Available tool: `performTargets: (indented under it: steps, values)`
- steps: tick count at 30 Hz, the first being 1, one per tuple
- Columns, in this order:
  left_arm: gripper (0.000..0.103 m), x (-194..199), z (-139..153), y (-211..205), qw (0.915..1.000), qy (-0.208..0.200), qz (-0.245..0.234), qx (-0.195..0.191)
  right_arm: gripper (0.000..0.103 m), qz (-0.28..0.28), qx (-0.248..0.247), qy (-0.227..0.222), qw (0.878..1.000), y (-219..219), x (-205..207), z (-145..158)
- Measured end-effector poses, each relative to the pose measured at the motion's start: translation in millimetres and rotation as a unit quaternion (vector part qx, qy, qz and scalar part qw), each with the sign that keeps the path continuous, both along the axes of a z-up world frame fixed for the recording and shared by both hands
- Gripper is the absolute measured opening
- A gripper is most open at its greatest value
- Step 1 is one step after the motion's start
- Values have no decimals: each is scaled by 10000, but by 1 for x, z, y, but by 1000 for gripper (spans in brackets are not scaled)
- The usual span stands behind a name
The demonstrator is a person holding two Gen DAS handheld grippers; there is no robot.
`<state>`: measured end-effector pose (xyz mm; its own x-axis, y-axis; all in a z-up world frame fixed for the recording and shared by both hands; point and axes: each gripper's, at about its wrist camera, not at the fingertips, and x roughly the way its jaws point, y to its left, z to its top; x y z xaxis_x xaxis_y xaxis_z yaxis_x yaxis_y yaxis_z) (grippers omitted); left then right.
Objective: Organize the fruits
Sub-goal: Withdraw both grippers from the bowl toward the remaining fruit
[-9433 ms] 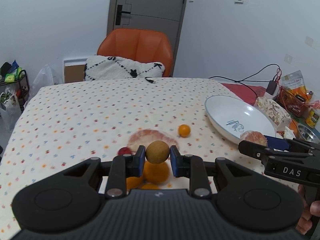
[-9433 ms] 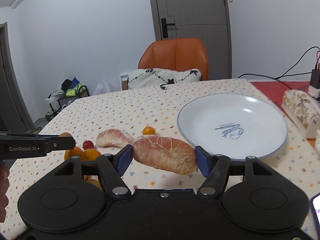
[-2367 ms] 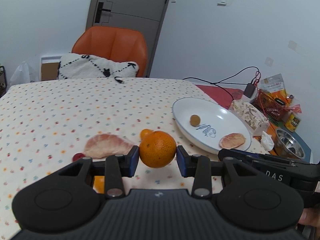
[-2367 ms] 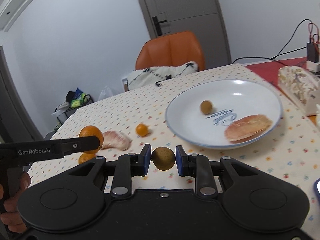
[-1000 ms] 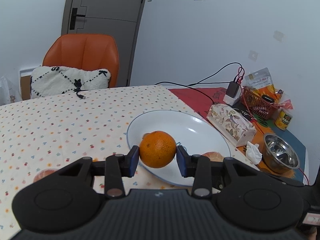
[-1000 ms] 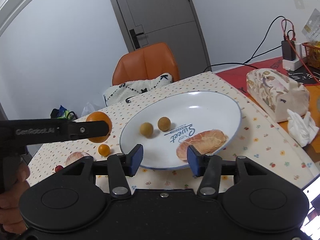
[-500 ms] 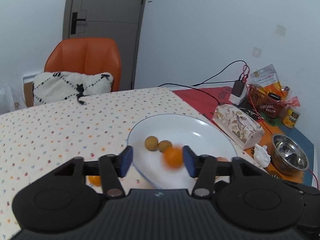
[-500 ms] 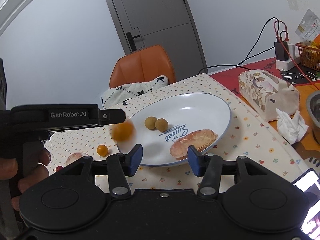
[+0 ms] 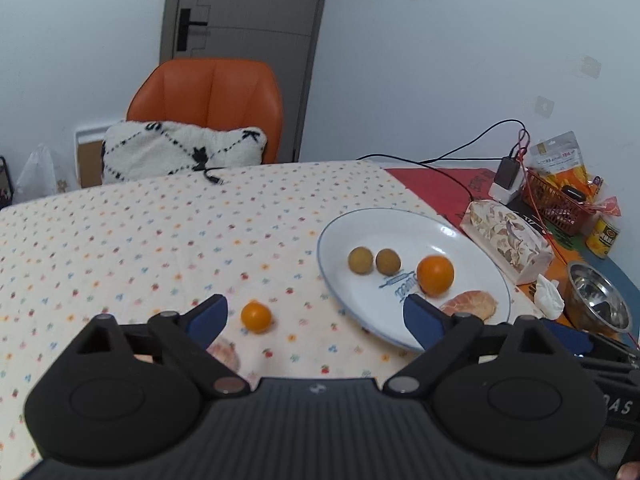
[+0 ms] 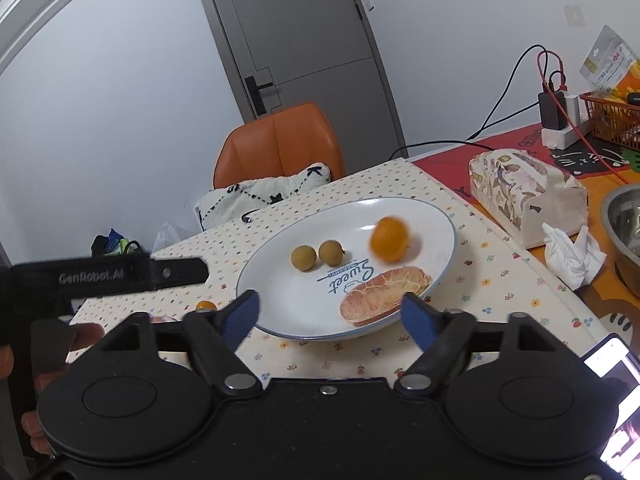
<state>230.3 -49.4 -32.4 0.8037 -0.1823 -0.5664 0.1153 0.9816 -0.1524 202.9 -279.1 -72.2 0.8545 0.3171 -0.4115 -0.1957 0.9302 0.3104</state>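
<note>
A white plate [image 9: 472, 248] [image 10: 280, 320] on the dotted tablecloth holds two brown longans [image 9: 361, 261] [image 10: 303, 257], an orange [image 9: 435, 274] [image 10: 389, 239] and a pomelo segment [image 9: 470, 304] [image 10: 384, 294]. The orange looks blurred in the right wrist view. A small orange fruit [image 9: 256, 316] [image 10: 206, 305] lies on the cloth left of the plate. Another pomelo piece [image 9: 225, 354] lies near my left fingers. My left gripper [image 9: 316, 320] is open and empty above the cloth. My right gripper [image 10: 330, 316] is open and empty at the plate's near rim.
A tissue box [image 9: 506, 236] [image 10: 524, 196], crumpled tissue [image 10: 572, 256] and steel bowl [image 9: 598, 302] stand right of the plate. A red basket [image 9: 560, 204], charger and cables lie at the back right. An orange chair [image 9: 208, 100] with a pillow stands behind the table.
My left gripper has opened and dropped the orange onto the plate, where it has rolled beside the longans. The left gripper has drawn back to the left. My right gripper stays open.
</note>
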Motion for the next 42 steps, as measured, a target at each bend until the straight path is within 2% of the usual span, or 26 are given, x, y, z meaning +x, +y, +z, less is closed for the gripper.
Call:
performTargets:
  steps: [2, 7, 12, 17, 22, 28, 42]
  values:
    - [94, -4, 0, 4, 10000, 4, 62, -10, 92, -19, -6, -13, 10000, 1, -2, 2]
    - [94, -12, 2, 14, 9999, 43, 166, -5, 103, -35, -81, -30, 10000, 5, -6, 6]
    - [94, -22, 3, 26, 9996, 71, 283, 25, 103, -108, -153, -23, 9998, 10, -9, 9]
    - [94, -31, 3, 38, 9992, 192, 329, -137, 103, -146, -257, -48, 9996, 16, -13, 11]
    - [94, -43, 5, 44, 9992, 132, 348, -155, 103, -38, -290, -99, 9995, 24, -18, 13]
    - [103, -58, 7, 53, 9988, 35, 453, -163, 103, 70, -337, -65, 9994, 33, -21, 15]
    - [103, -92, -4, 83, 9969, 107, 711, -310, 103, 487, -264, 60, 9984, 50, -27, 15]
